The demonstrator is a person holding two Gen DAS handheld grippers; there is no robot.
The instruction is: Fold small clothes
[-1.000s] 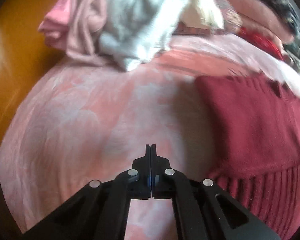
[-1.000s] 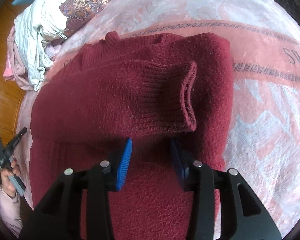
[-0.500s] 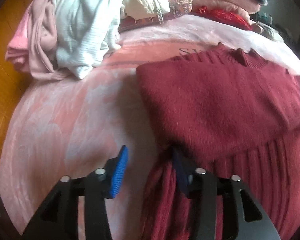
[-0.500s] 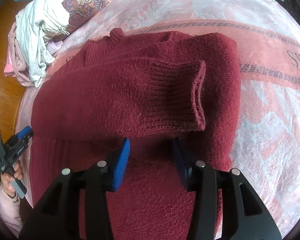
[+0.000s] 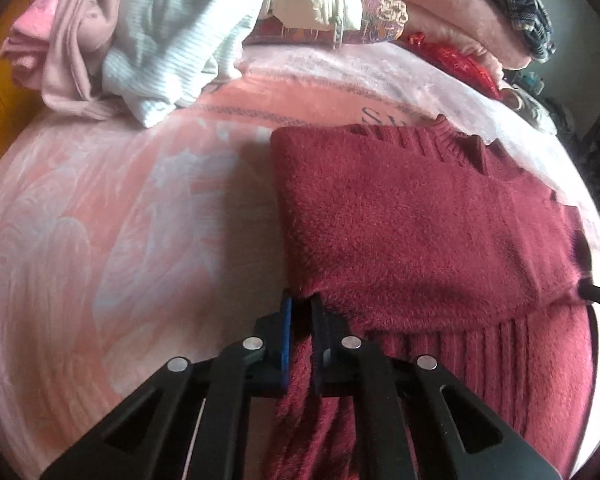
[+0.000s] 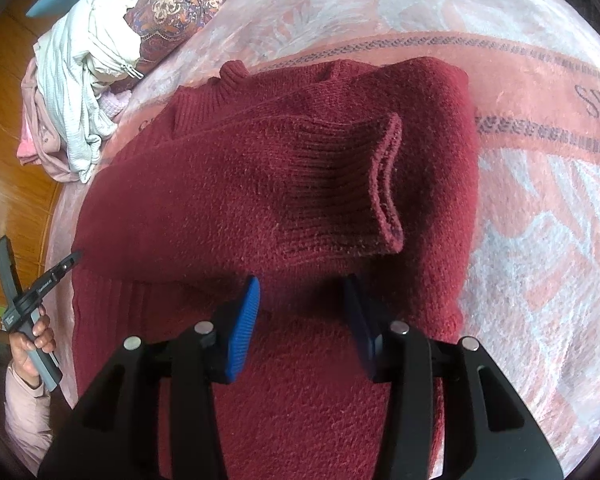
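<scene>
Across the bed lies a pink blanket (image 6: 540, 240) with pale leaf patterns and a darker band carrying grey lettering; orange wooden floor (image 6: 4, 160) shows beyond its left edge. Near the far-left corner sits a heap of clothes (image 5: 160, 40), a pale ribbed white garment over a dusty pink one, with a paisley cushion (image 6: 172, 8) just beside it. Folded pink bedding (image 5: 460, 20) and a shiny red cloth (image 5: 456, 60) lie along the far side.

On the middle of the blanket rests the dark red sweater (image 6: 260, 184), a fuzzy knit. Its sleeve (image 6: 340, 192) is folded across the chest, the ribbed cuff standing open toward the right. The collar points to the far side, and the ribbed hem lies nearest the cameras.

At the sweater's left edge, the left gripper (image 5: 300, 312) has its fingers nearly closed, pinching a fold of the knit just below the folded sleeve. Over the lower body of the sweater hovers the right gripper (image 6: 304, 300), fingers spread wide and holding nothing.
</scene>
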